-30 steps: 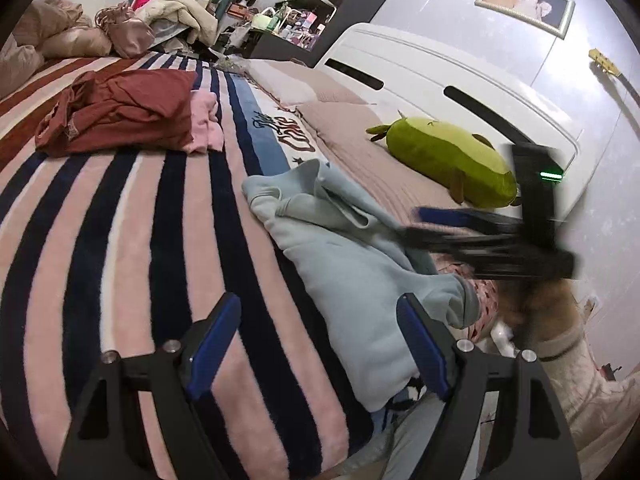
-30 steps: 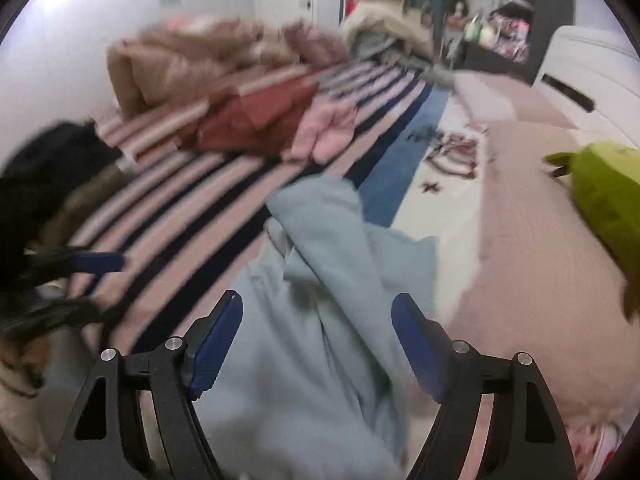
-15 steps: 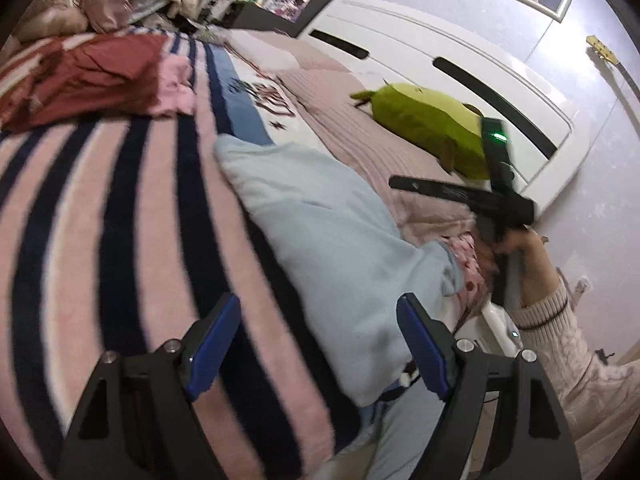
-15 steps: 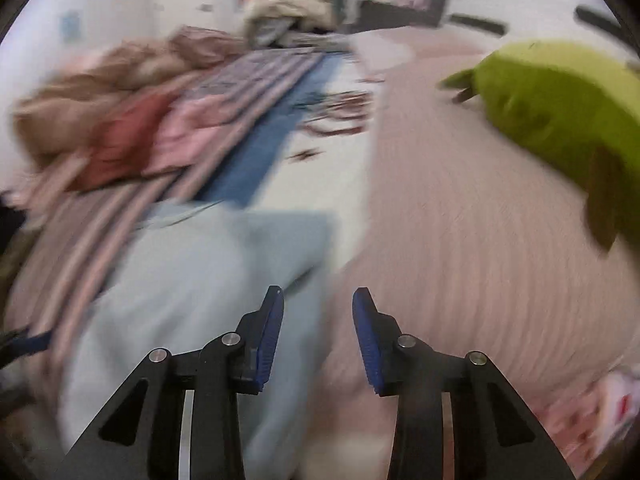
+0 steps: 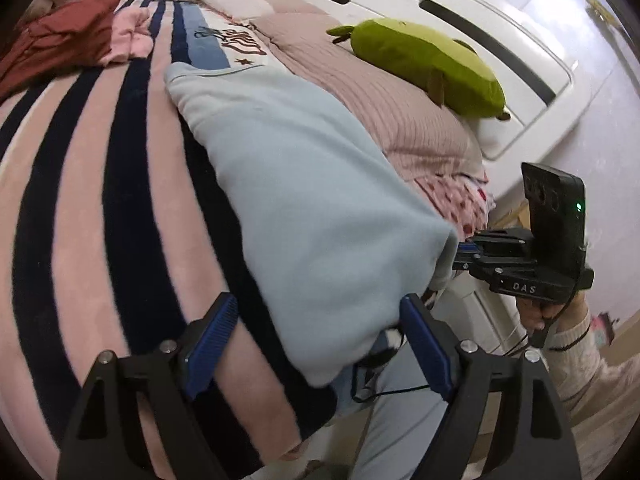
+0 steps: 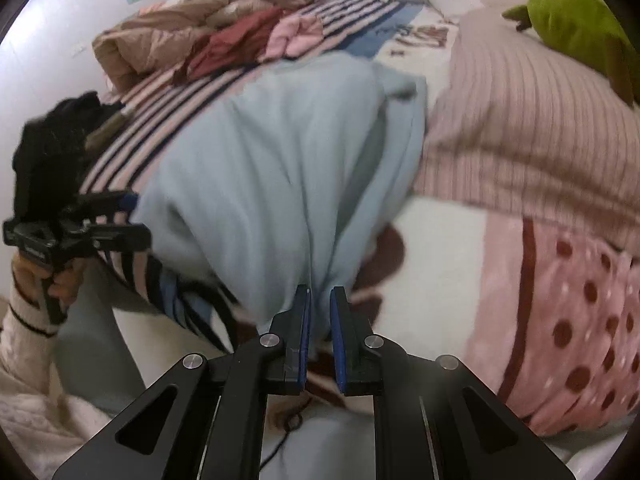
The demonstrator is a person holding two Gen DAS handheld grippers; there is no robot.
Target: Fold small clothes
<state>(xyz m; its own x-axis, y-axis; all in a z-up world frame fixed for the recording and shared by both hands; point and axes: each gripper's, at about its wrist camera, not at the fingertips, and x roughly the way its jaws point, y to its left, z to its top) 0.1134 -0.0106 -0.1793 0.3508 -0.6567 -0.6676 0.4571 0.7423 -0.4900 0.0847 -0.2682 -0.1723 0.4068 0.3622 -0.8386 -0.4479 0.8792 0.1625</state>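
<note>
- The right gripper (image 6: 319,320) is closing its jaws on the near edge of the light blue garment (image 6: 272,168).
- The left gripper (image 6: 120,220) reaches the garment's left edge.
- The green plush (image 6: 576,24) lies far right.

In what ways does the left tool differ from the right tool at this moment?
The left tool stands wide apart, its jaws opening; the right tool has its jaws nearly together, closing.
The left tool holds nothing, though the light blue garment hangs between its fingers; the right tool pinches that garment's edge.
Both have blue pads on black fingers.

Both views are aimed down along the fingers, close over the bed edge; the blue garment (image 5: 304,208) (image 6: 280,168) is shared.
</note>
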